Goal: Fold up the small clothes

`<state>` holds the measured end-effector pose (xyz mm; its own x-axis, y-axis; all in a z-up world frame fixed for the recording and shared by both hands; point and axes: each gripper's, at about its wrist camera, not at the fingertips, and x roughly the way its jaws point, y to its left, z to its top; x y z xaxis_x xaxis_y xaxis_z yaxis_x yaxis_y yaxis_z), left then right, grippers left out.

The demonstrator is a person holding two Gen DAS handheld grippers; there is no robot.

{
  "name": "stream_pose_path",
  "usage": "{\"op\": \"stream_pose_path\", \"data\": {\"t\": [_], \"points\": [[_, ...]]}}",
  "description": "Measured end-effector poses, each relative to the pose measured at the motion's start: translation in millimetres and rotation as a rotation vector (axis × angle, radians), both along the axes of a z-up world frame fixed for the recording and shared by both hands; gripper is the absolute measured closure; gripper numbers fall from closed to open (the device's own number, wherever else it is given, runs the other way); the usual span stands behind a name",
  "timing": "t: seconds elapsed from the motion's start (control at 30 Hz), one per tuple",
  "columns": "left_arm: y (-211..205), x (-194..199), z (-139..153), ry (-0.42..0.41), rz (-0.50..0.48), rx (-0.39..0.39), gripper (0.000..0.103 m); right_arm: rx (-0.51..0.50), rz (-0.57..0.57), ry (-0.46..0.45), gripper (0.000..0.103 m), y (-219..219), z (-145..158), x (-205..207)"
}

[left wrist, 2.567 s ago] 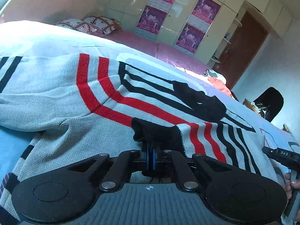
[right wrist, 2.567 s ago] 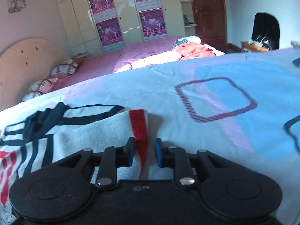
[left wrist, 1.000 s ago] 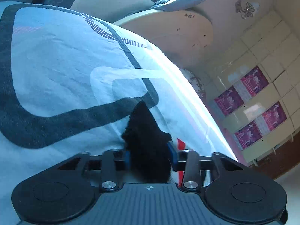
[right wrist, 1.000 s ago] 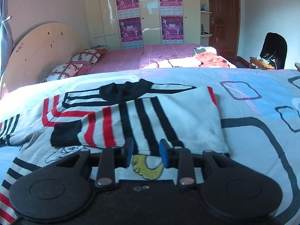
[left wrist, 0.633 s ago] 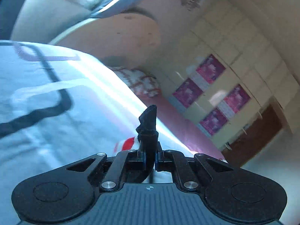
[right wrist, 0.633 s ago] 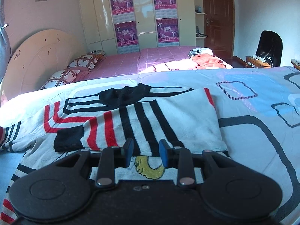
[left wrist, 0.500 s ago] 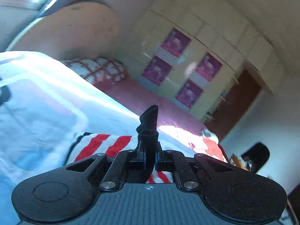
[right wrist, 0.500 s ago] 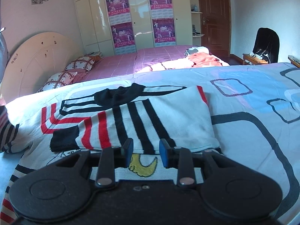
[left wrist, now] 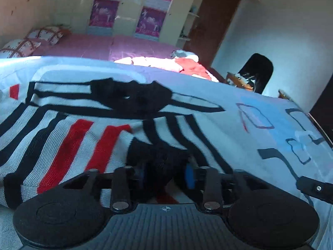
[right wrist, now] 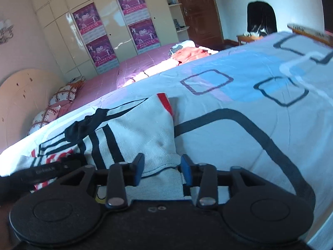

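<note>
A white knit sweater (left wrist: 62,129) with black and red stripes lies on the blue patterned bedsheet (left wrist: 260,129), both sleeves folded across its front. My left gripper (left wrist: 166,174) is open, its jaws apart around the black cuff (left wrist: 158,156) of the left sleeve, which rests on the sweater. My right gripper (right wrist: 162,170) is open and low over the sweater's folded right edge (right wrist: 154,133). The left gripper's side (right wrist: 47,169) shows at the left of the right wrist view.
A second bed with a pink cover (right wrist: 133,66) and a pile of orange clothes (right wrist: 191,54) stands behind. Cream wardrobes with purple posters (right wrist: 116,33) line the wall. A dark chair (left wrist: 258,73) and a brown door (right wrist: 199,10) are at the far right.
My left gripper carried the black cuff over onto the sweater's front and its jaws opened. My right gripper moved right, to the sweater's folded edge.
</note>
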<state>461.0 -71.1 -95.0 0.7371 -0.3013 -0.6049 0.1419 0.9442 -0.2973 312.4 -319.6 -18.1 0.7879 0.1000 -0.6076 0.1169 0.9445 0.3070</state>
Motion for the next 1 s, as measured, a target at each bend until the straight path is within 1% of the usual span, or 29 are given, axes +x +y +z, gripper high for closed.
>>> {"op": "stream_pose_path", "data": {"t": [0.03,0.07,0.1,0.17,0.23,0.27,0.3,0.37,0.43,0.5,0.53,0.57,0.6,0.63,0.7,0.77,0.8,0.83,0.9,0.93,0.97,1.0], "points": [[1,-13,8,-0.036,-0.002,-0.009,0.044,0.013,0.009,-0.007,0.055,0,0,1],[5,-25,16,-0.055,0.009,-0.004,0.044,0.026,0.021,-0.014,0.054,1,-1,1],[18,-36,22,-0.066,0.035,0.003,0.044,0.050,0.042,-0.016,0.054,4,-1,4],[48,-66,29,-0.095,0.116,0.018,0.044,0.141,0.105,-0.022,0.054,15,-3,9],[84,-94,31,-0.134,0.204,0.076,0.044,0.225,0.163,-0.007,0.055,31,-8,20],[101,-107,30,-0.140,0.242,0.120,0.044,0.265,0.185,0.006,0.055,41,-13,26],[118,-117,29,-0.142,0.276,0.153,0.044,0.288,0.202,0.020,0.055,53,-17,33],[148,-130,24,-0.122,0.341,0.174,0.044,0.280,0.231,0.043,0.055,77,-27,46],[172,-128,13,-0.086,0.380,0.193,0.044,0.298,0.248,0.078,0.055,92,-37,59],[185,-121,1,-0.049,0.394,0.206,0.044,0.324,0.262,0.110,0.058,105,-46,71],[190,-116,-4,-0.033,0.394,0.198,0.044,0.323,0.263,0.112,0.064,110,-48,75],[190,-106,-11,-0.020,0.386,0.203,0.044,0.313,0.262,0.111,0.072,115,-49,78],[192,-102,-13,-0.025,0.392,0.215,0.044,0.292,0.263,0.109,0.089,120,-48,82],[195,-98,-18,-0.025,0.395,0.216,0.044,0.263,0.269,0.111,0.094,125,-47,85],[199,-85,-27,0.002,0.403,0.188,0.044,0.205,0.279,0.082,0.095,133,-37,85],[200,-81,-32,0.002,0.395,0.191,0.044,0.134,0.296,-0.008,0.096,135,-15,77],[200,-81,-34,0.003,0.392,0.190,0.048,0.099,0.295,-0.057,0.096,134,-3,71],[200,-80,-36,0.002,0.395,0.183,0.050,0.062,0.287,-0.104,0.096,130,9,65],[200,-80,-37,-0.002,0.404,0.175,0.055,0.008,0.256,-0.166,0.096,112,27,55],[201,-80,-38,-0.003,0.407,0.167,0.056,-0.013,0.238,-0.174,0.096,103,31,53],[201,-79,-38,-0.004,0.409,0.164,0.057,-0.025,0.234,-0.152,0.096,95,29,53],[200,-79,-38,-0.005,0.407,0.164,0.063,-0.028,0.237,-0.120,0.096,91,23,56]]}}
